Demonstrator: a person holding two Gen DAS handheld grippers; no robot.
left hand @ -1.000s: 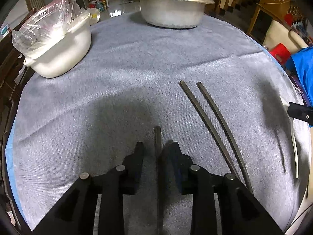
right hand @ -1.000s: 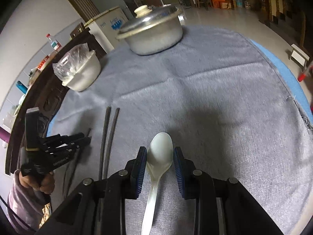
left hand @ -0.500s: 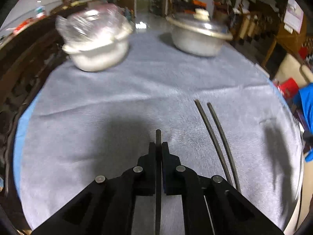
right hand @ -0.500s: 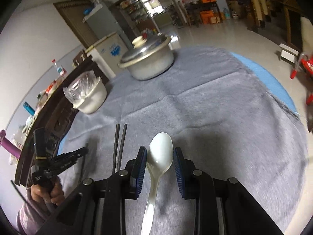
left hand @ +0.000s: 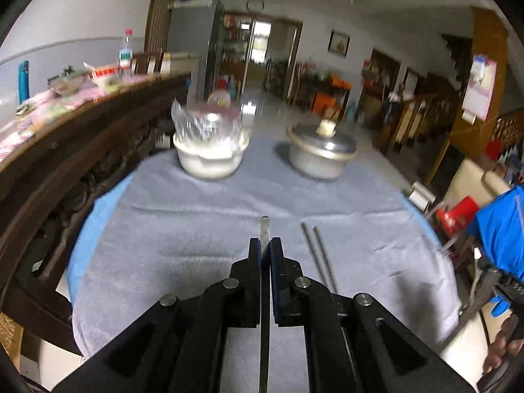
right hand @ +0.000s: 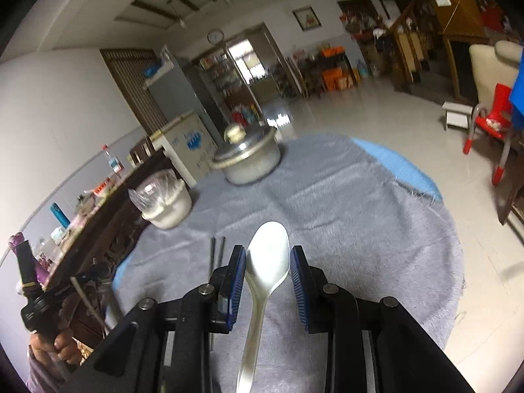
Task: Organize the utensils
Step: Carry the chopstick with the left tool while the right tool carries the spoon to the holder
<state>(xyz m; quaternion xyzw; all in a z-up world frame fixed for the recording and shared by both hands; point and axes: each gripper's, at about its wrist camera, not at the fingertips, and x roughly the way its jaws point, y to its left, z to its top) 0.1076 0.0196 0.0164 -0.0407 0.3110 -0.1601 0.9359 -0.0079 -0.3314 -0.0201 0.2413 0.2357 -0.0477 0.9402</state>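
Now the left gripper (left hand: 265,255) is clamping a thin, stiff chopstick (left hand: 264,234) mid-shaft; the right gripper (right hand: 267,281) jaws are pinching the light, slippery spoon (right hand: 267,262) at its neck.

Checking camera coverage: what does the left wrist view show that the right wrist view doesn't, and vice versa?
Left wrist only: its own left gripper with jaws shut on a thin dark utensil, and blue clothing at the right edge.
Right wrist only: the right gripper with a white spoon between its jaws, and a red chair on the floor.
Both: the grey cloth, the two chopsticks lying on it, the lidded metal pot, the white bowl with a plastic bag, and the wall clock.
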